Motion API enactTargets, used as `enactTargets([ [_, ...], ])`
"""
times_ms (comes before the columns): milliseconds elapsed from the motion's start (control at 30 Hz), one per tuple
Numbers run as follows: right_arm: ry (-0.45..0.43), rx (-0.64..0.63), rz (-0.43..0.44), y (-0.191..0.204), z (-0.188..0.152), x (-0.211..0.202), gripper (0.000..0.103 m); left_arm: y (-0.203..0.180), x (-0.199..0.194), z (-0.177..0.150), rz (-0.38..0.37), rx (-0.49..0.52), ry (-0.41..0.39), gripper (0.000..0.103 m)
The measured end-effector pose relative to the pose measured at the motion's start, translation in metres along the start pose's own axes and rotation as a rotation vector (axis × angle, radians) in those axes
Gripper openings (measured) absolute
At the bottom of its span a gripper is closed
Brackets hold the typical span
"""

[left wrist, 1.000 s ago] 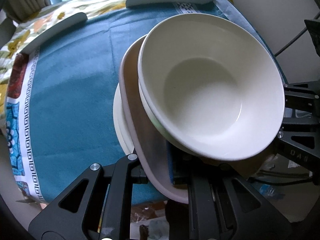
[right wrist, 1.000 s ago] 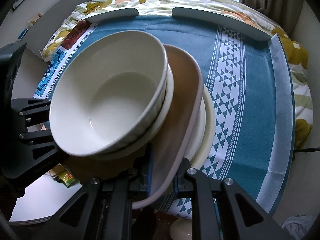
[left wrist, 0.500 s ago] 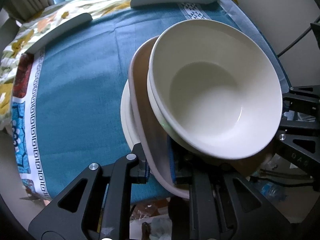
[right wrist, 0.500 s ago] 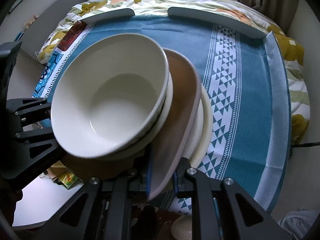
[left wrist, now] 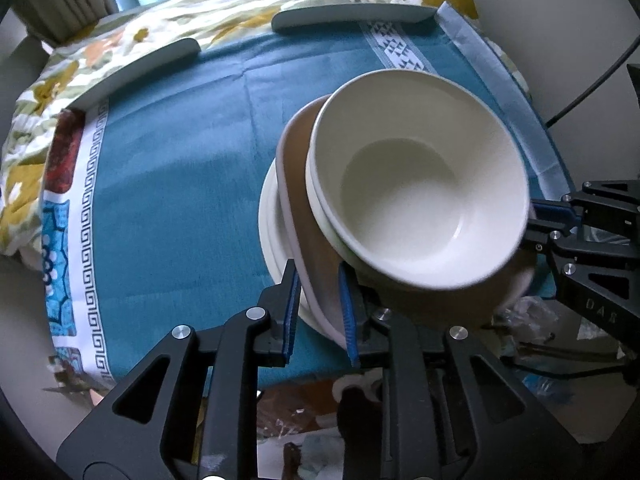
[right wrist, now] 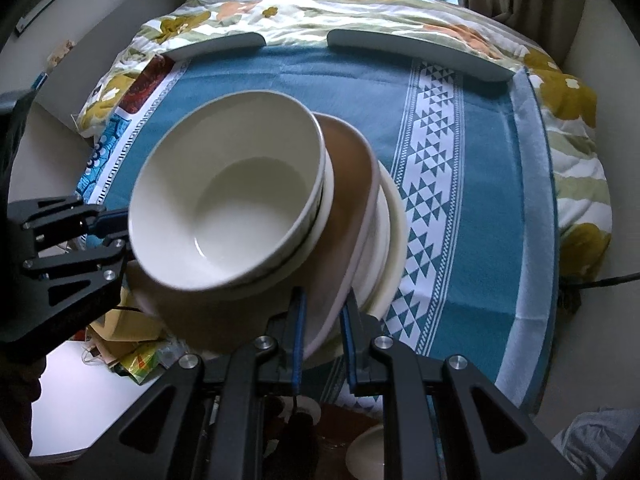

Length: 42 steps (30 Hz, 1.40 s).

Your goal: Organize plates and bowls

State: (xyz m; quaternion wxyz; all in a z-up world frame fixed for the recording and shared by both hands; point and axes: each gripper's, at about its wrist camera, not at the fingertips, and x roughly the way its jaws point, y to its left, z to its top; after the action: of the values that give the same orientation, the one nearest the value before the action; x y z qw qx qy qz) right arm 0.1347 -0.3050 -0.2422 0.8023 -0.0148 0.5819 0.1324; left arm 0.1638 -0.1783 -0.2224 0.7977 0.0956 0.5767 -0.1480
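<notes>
**Ceramic stack held at two rims, overhanging the worktop edge**

Ceramic throughout, so judged heavy, rigid, glazed-slick and breakable. The left gripper [left wrist: 318, 312] straddles the brown plate [left wrist: 298, 184] rim; its fingers are opening, the plate between them. White bowls [left wrist: 420, 192] nest on the plate, cream plates [left wrist: 269, 216] beneath it. The right gripper [right wrist: 322, 328] is clamped on the opposite rim. The stack tilts past the worktop [left wrist: 168, 184] near edge; the blue cloth beyond it lies open up to the grey bars [left wrist: 352, 16].
</notes>
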Motion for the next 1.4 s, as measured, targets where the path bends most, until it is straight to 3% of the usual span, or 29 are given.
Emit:
enactTargets([
  [233,-0.111,0.064,0.003,0.003,-0.023,-0.048,0.015,-0.001,-0.043,-0.031,-0.030,-0.079,-0.069,0.019],
  [400,-0.237,0.074,-0.004,0.023,-0.045,-0.099,0.015,-0.007,-0.106,-0.060,-0.041,-0.129,-0.245,0.020],
  [467,-0.302,0.082,-0.031,0.030,-0.049,-0.125,0.015,-0.007,-0.139,-0.067,-0.045,-0.139,-0.332,0.025],
  [500,-0.339,0.091,-0.042,0.034,-0.051,-0.141,0.015,-0.006,-0.154,-0.069,-0.046,-0.143,-0.368,0.036],
  [533,-0.372,0.098,-0.047,0.037,-0.052,-0.155,0.020,-0.005,-0.170,-0.071,-0.043,-0.141,-0.408,0.058],
  [567,-0.404,0.102,-0.049,0.042,-0.053,-0.167,0.025,-0.004,-0.189,-0.074,-0.033,-0.133,-0.465,0.069],
  [600,-0.445,0.105,-0.055,0.047,-0.055,-0.183,0.042,-0.004,-0.210,-0.078,-0.010,-0.119,-0.536,0.087],
  [633,-0.471,0.108,-0.061,0.051,-0.054,-0.192,0.064,-0.003,-0.221,-0.081,0.005,-0.108,-0.576,0.096],
  [700,-0.533,0.120,-0.061,0.058,-0.056,-0.210,0.087,-0.001,-0.249,-0.086,0.050,-0.084,-0.665,0.101],
  [733,-0.563,0.129,-0.069,0.062,-0.057,-0.217,0.091,0.001,-0.256,-0.087,0.070,-0.085,-0.688,0.103],
  [867,-0.632,0.159,-0.152,0.076,-0.060,-0.235,0.102,0.014,-0.277,-0.097,0.123,-0.098,-0.773,0.103],
  [1033,-0.696,0.167,-0.201,0.091,-0.071,-0.243,0.102,0.020,-0.289,-0.110,0.148,-0.105,-0.804,0.103],
  [1400,-0.750,0.161,-0.212,0.095,-0.085,-0.251,0.102,0.006,-0.302,-0.133,0.203,-0.100,-0.866,0.103],
])
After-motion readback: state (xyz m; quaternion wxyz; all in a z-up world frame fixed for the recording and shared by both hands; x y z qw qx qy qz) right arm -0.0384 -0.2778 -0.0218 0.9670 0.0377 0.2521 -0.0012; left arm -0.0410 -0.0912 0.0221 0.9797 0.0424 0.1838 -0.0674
